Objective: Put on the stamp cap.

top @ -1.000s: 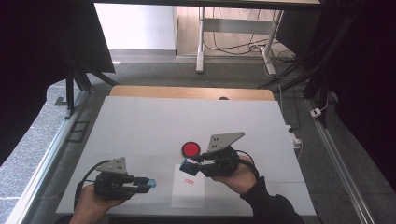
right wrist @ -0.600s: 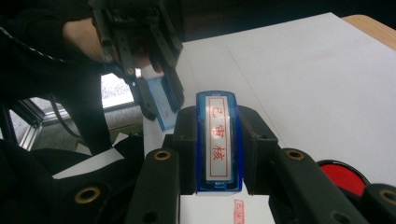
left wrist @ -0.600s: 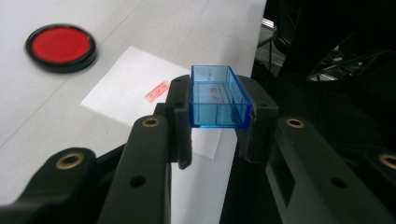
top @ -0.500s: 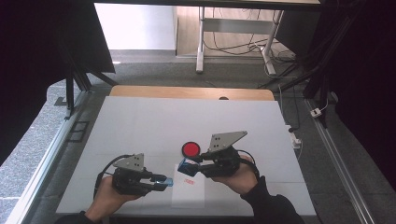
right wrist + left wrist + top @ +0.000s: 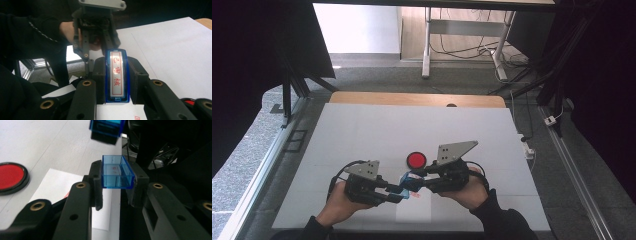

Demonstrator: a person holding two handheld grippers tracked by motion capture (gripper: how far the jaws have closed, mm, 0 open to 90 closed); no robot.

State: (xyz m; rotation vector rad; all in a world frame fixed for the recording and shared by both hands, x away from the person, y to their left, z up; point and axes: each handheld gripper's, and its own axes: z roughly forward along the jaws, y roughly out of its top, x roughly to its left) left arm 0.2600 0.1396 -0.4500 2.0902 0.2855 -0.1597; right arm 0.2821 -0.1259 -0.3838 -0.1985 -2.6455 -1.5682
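Clear blue cap [image 5: 116,172] and blue stamp [image 5: 117,77] with red characters, nearly touching, paper at 6 o'clock

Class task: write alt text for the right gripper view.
The right gripper clamps a blue stamp, its face of red characters up. Beyond, the left gripper points toward it over white paper.

**Blue, Red, Black, White**

Translucent blue stamp cap [image 5: 117,171] between black jaws. Blue-framed stamp [image 5: 117,76], white face bearing red characters inside a red border. Glossy red ink pad [image 5: 416,160], black rim. White paper sheet [image 5: 414,212] with small red print. White table [image 5: 362,130], tan wooden far edge.
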